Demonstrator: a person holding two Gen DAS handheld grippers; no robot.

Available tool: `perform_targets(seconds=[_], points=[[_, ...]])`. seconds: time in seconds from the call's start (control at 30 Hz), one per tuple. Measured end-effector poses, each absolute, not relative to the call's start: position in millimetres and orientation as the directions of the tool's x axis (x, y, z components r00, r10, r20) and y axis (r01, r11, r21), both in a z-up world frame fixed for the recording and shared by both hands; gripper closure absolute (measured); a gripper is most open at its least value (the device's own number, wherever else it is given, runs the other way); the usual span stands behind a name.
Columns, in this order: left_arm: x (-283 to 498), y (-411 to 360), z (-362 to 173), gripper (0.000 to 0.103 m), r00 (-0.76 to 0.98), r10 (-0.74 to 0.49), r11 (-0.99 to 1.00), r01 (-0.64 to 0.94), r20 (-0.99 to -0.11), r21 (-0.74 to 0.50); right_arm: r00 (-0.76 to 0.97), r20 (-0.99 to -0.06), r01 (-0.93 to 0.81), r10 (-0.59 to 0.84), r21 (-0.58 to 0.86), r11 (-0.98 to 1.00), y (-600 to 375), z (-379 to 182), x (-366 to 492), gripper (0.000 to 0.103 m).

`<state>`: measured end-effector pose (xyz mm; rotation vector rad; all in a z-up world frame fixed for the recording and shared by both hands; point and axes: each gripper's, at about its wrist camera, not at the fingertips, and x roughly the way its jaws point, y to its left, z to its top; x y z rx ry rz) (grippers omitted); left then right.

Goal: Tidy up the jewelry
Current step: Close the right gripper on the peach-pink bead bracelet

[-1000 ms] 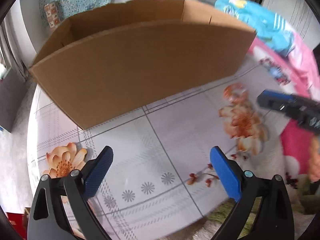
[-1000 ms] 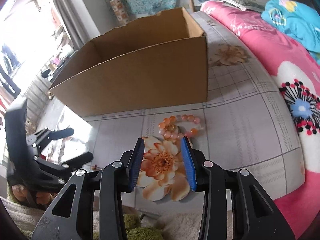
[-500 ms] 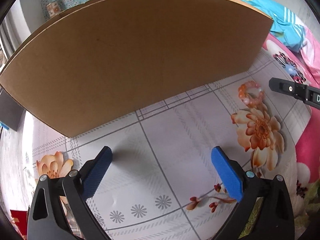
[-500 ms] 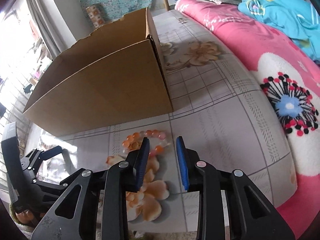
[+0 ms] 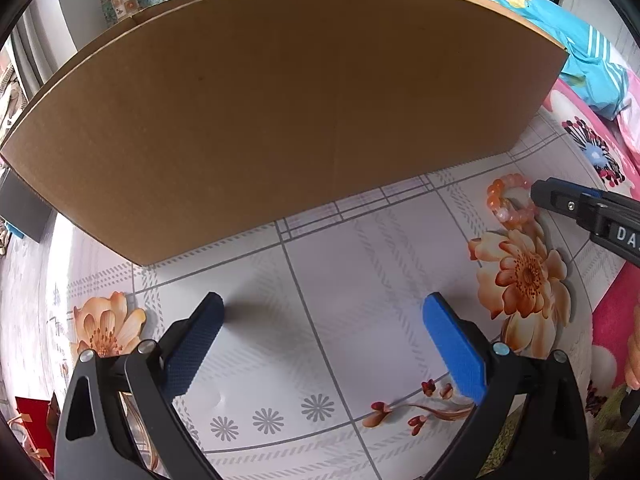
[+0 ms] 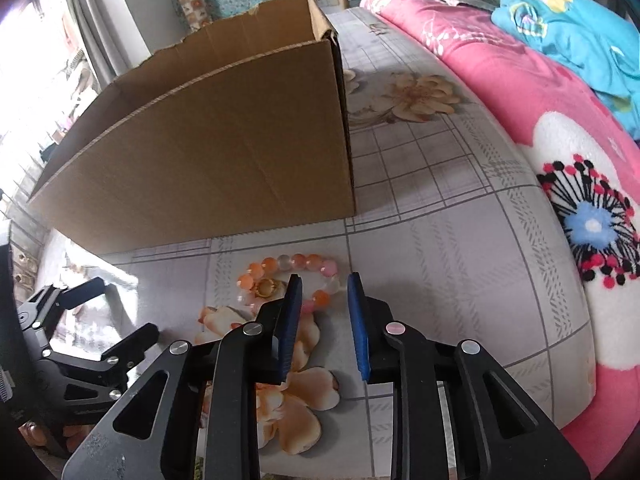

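A bracelet [image 6: 298, 261] of orange, pink and clear beads lies on the tile-patterned sheet in front of a cardboard box [image 6: 220, 160]. A small gold ring [image 6: 266, 288] rests inside its loop. My right gripper [image 6: 325, 280] points down over the bracelet's right side. Its jaws are closing, with beads in the gap and daylight still between pads and beads. In the left wrist view the bracelet [image 5: 496, 194] sits at the far right with the right gripper's finger [image 5: 560, 200] beside it. My left gripper [image 5: 323, 302] stands wide open over bare sheet, holding nothing.
The box's tall brown wall [image 5: 280, 120] fills the space ahead of both grippers. A pink flowered blanket [image 6: 520, 92] with a blue cloth [image 6: 568, 20] on it borders the right side. Printed orange flowers [image 5: 524, 272] mark the sheet. The left gripper [image 6: 120, 308] shows at the right view's left edge.
My right gripper has moved forward from the printed flower onto the bracelet, and its jaws have narrowed. The left gripper has come closer to the box wall, still wide open.
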<state>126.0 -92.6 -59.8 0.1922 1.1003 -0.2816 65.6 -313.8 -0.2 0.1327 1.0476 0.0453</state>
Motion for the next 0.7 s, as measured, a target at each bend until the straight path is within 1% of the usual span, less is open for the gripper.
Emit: perform_targets(seconds=[0.3,0.47,0.5,0.7], points=[[122,-92,-58,0.005,0.426,-0.127,0.95,0.312,-0.896,0.014,0.477,-0.877,0.0,0.052,0.059,0.998,-299,-7,75,0.083],[121,-92,-58,0.005,0.427,-0.127,0.95,0.312,-0.895,0.014,0.473,-0.881,-0.004,0.003,0.001,1.0,-288,-8,74,0.092],[121,-92,-58,0.005,0.428,-0.127,0.95,0.312,-0.895,0.014,0.471,-0.882,-0.006,0.006,0.004,1.0,-287,-8,74,0.096],[122,-92,-59,0.005,0.428,-0.128,0.95,0.312,-0.895,0.014,0.501,-0.861,-0.014,0.086,0.091,0.996,-289,4,69,0.096]])
